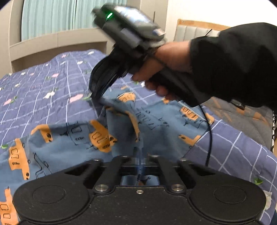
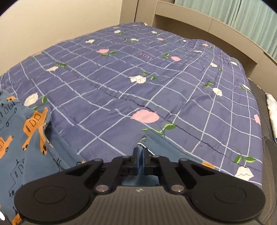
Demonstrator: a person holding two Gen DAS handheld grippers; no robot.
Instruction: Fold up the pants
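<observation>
I'm seeing one pants [image 1: 72, 138] on quilt [image 2: 138, 77], left gripper [image 1: 140, 161] pinching fabric, right gripper [image 2: 140, 154] pinching hem, nothing blocking.

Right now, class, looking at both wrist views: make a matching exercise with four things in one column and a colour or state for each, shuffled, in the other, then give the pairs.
Things:
1. pants
2. quilt
3. curtain
4. right claw

Colour or state:
A. pale green
B. shut on blue cloth
C. purple grid with flowers
D. blue with orange vehicles

Pairs: 1-D, 2-C, 3-A, 4-B
</observation>
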